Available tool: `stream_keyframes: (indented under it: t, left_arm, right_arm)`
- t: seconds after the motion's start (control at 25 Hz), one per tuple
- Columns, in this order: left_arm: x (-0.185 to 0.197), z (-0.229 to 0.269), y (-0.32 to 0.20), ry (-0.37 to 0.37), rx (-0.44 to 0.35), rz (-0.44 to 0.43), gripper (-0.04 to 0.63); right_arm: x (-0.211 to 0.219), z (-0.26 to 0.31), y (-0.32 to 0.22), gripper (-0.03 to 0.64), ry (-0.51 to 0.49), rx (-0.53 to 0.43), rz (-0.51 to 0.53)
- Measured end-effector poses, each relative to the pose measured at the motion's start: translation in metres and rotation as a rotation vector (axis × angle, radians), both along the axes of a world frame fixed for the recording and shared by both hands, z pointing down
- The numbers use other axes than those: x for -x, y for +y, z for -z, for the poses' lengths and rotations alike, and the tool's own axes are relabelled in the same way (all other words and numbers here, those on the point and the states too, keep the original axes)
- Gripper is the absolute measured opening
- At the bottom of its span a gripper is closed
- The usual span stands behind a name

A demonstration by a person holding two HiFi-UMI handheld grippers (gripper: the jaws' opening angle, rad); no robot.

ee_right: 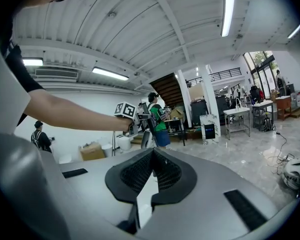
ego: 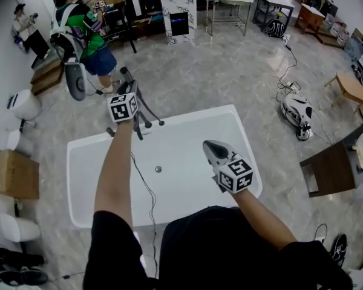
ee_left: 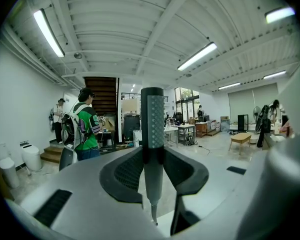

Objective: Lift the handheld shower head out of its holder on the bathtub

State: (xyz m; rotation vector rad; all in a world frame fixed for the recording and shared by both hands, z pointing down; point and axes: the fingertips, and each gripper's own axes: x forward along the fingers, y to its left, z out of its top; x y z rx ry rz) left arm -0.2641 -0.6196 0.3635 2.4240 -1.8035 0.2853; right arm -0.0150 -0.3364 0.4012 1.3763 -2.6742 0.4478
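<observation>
The shower head is a slim grey stick [ee_left: 152, 129] with a dotted face, standing upright between my left gripper's [ee_left: 152, 171] pads, which are shut on it. Its narrow lower end and thin hose hang below the pads. In the head view my left gripper [ego: 128, 89] holds the shower head stick [ego: 126, 75] over the dark tap fixture [ego: 143, 121] on the far rim of the white bathtub [ego: 78, 180]. My right gripper [ego: 208, 145] hovers over the tub's right part, shut and empty; in its own view the right gripper [ee_right: 152, 170] has its pads together.
A person in a green top [ego: 81, 32] stands beyond the tub beside a grey oval object [ego: 76, 80]. Toilets [ego: 25, 104] and a cardboard box [ego: 13, 174] line the left wall. A robot vacuum [ego: 297, 112] with cables and a dark table [ego: 330, 169] lie to the right.
</observation>
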Motion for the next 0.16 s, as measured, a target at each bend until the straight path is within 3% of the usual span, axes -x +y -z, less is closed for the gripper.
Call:
stream_keyframes:
  t: [0.16]
  left_arm:
    - [-0.001, -0.0068, 0.0001, -0.005, 0.009, -0.005, 0.117]
  right_arm:
    - [-0.0002, -0.0056, 0.003, -0.003, -0.009, 0.011, 0.004]
